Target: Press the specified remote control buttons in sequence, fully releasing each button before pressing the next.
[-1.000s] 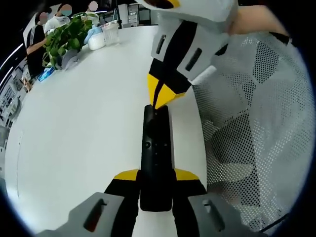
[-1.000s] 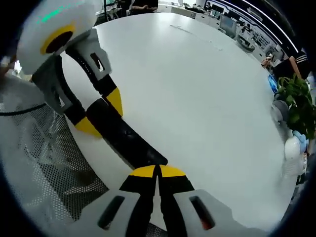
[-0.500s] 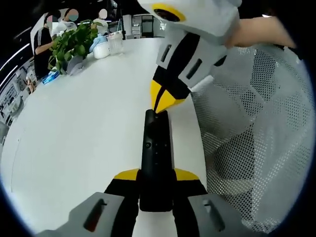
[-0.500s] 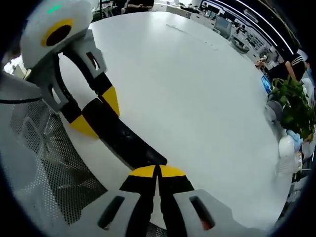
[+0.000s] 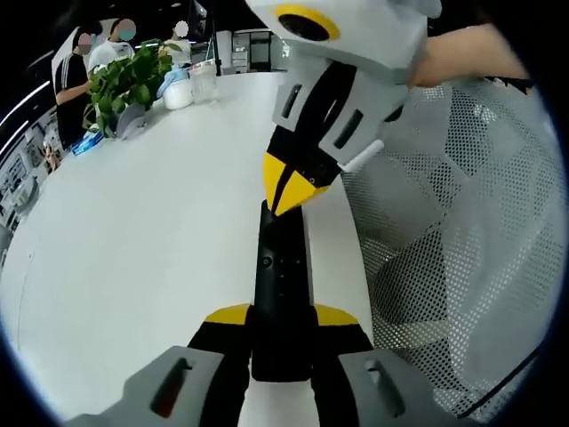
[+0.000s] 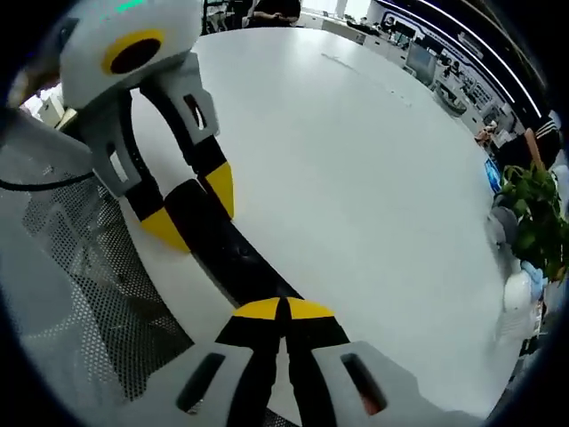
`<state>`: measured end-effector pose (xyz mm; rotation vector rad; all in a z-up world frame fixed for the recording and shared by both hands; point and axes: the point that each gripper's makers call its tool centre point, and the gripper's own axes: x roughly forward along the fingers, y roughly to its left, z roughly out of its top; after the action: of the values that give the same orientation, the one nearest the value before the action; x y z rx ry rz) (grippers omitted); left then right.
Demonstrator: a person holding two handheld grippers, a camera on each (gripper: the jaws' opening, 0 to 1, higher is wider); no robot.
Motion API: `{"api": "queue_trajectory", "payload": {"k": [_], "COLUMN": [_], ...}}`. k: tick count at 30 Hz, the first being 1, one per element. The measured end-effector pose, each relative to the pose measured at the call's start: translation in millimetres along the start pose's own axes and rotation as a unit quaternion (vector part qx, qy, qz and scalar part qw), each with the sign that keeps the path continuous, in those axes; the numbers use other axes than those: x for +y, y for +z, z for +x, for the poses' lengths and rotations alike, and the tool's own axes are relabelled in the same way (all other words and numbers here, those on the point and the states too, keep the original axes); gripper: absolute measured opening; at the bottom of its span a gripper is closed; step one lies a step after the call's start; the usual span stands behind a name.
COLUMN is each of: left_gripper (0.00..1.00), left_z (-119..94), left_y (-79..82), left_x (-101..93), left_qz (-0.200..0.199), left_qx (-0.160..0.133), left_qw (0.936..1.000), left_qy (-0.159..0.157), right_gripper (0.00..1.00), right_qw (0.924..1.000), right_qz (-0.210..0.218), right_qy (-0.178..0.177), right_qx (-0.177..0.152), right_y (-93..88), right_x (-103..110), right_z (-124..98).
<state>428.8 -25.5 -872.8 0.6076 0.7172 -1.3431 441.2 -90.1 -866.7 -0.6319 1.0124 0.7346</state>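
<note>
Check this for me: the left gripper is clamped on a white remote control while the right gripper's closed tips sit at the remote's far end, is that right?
Not quite. The remote control is black, not white, as the left gripper view shows. The rest holds: the left gripper is clamped on it, and the right gripper, jaws closed, has its tips at the remote's far end.

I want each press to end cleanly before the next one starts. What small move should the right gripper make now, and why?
Probably lift the right gripper slightly off the remote. Its shut yellow tips sit at the remote's far end, apparently touching, while the left gripper clamps the near end over the white table. Lifting would release the button.
</note>
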Motion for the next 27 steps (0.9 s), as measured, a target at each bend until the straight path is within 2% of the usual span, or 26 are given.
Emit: {"api": "queue_trajectory", "payload": {"k": [3,7,12,18,27], "left_gripper": [0.19,0.19,0.19,0.19,0.19], "left_z": [0.7,1.0,1.3,1.1,1.0], "left_y": [0.5,0.7,0.6,0.2,0.1], "left_x": [0.4,0.6,0.8,0.8,1.1], "left_qz": [-0.001,-0.002,0.001,0.001,0.001], "left_qx": [0.0,-0.001,0.001,0.001,0.002], "left_qw": [1.0,1.0,1.0,1.0,1.0], "left_qy": [0.0,-0.001,-0.001,-0.001,0.001], "right_gripper": [0.0,0.0,0.0,0.0,0.0], "right_qw": [0.9999,0.9999,0.9979,0.9985,0.9991], "right_qz": [-0.011,-0.001,0.058,0.035,0.001], "right_qy": [0.008,0.01,0.028,0.034,0.028], "right_qx": [0.005,0.003,0.003,0.026,0.031], "right_y": [-2.9,-2.5,-3.4,-2.9,-2.8], "right_x": [4.5,2.6,1.2,1.2,1.5], "right_z": [-1.6,-0.5,-0.3,0.4,-1.5]}}
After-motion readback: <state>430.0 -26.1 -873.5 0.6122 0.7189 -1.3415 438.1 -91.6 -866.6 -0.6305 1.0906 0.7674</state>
